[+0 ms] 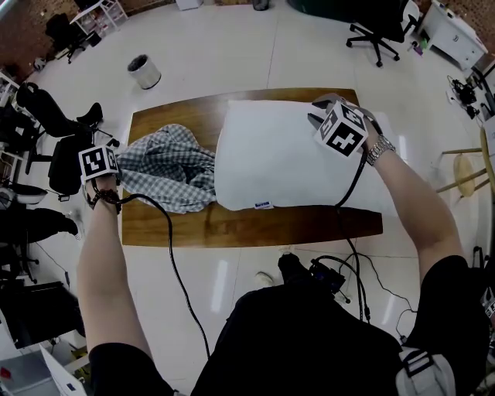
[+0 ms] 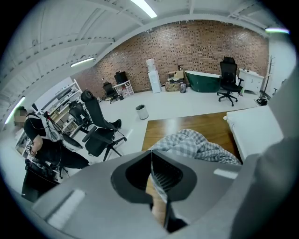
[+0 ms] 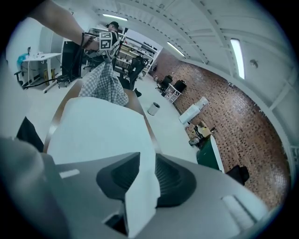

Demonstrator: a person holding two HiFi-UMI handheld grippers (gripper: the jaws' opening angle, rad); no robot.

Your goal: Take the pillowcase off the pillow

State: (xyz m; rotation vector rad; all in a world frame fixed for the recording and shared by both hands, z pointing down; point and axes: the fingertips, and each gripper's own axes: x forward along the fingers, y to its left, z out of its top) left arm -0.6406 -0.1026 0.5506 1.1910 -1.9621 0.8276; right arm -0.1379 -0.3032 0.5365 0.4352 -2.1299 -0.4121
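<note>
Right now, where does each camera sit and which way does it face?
Head view: on the person's head, looking down at the table, pillow and pillowcase; both forearms, left gripper and right gripper show.
Left gripper view: on the left gripper, facing along the table toward the brick wall; its jaws, shut on the pillowcase, show.
Right gripper view: on the right gripper, facing across the pillow toward the left gripper; its jaws show, pillow corner between them.
Shared: all three show the bin.

Bright, even light from the ceiling strip lights (image 2: pixel 142 7); your shadows fall soft. Glare streaks on the floor (image 1: pixel 232 54), and the pillow (image 1: pixel 286 155) nearly washes out white. Both gripper views bend strongly, with dark corners. Anything close to the lens is soft.
</note>
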